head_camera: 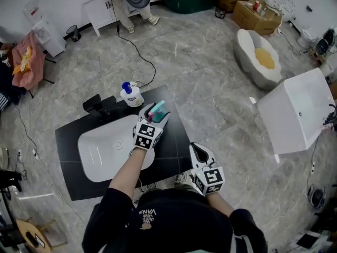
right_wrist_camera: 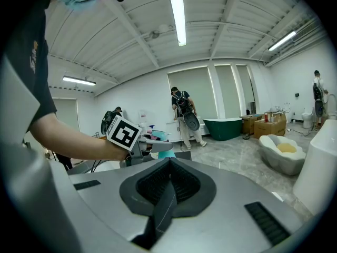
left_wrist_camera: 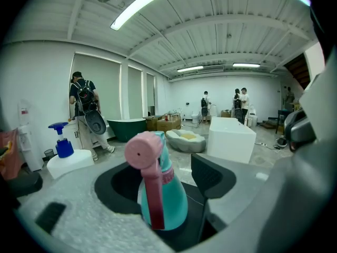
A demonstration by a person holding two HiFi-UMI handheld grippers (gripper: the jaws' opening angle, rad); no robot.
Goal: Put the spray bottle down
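Observation:
A teal spray bottle [head_camera: 158,108] with a pink head stands upright near the right back corner of the black counter [head_camera: 169,141]. My left gripper [head_camera: 156,115] is around it with jaws wide. In the left gripper view the spray bottle [left_wrist_camera: 160,194] sits between the two dark pads [left_wrist_camera: 210,178] with a gap on each side, so nothing presses on it. My right gripper [head_camera: 197,148] hangs off the counter's front right, close to my body. In the right gripper view its jaws [right_wrist_camera: 166,186] meet with nothing between them, and the teal bottle [right_wrist_camera: 166,154] shows beyond.
A white basin [head_camera: 105,149] is set into the counter, with a black faucet [head_camera: 100,105] and a white pump bottle [head_camera: 131,95] with a blue top behind it. A white rectangular tub [head_camera: 297,112] and an egg-shaped cushion [head_camera: 260,59] stand to the right. A cable [head_camera: 142,54] runs over the floor.

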